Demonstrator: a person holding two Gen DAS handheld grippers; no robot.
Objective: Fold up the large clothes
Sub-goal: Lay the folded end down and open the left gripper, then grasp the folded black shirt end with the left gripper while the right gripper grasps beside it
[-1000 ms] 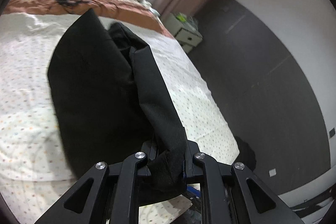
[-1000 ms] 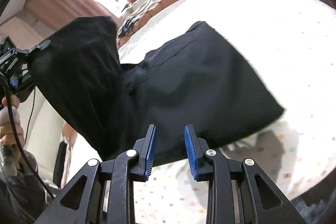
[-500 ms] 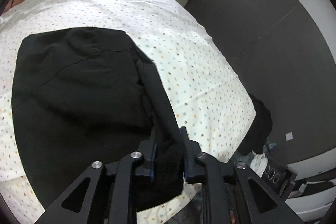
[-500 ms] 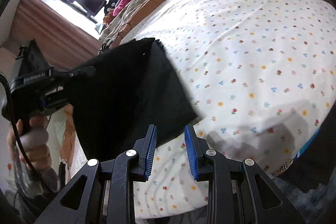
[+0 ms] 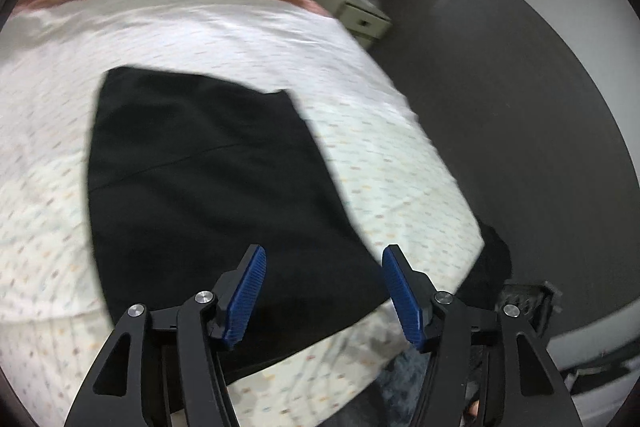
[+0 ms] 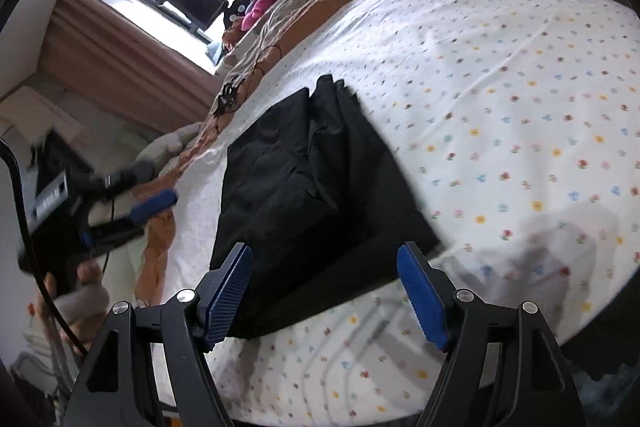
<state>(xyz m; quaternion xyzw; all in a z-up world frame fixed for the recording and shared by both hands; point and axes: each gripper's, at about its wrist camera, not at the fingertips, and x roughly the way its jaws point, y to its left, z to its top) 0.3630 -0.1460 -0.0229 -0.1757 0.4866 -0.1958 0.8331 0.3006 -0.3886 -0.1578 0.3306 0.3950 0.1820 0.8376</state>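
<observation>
One folded black cloth garment (image 5: 208,179) lies on one flower-dotted white bedsheet (image 6: 500,107). My two claws, left gripper (image 5: 320,291) and right gripper (image 6: 324,291), have just been opening and grasp nothing.

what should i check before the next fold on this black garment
1. Left tool free of cloth: ok, its jaws have just been opening, nothing between them.
2. Right tool free of cloth: ok, its jaws have just been opening, nothing between them.
3. Black garment resting on the bed: ok.
4. Fold flat: not ok, layers bunch at the far end in the right wrist view.
5. Edges aligned: cannot tell, left wrist view is blurred.
</observation>
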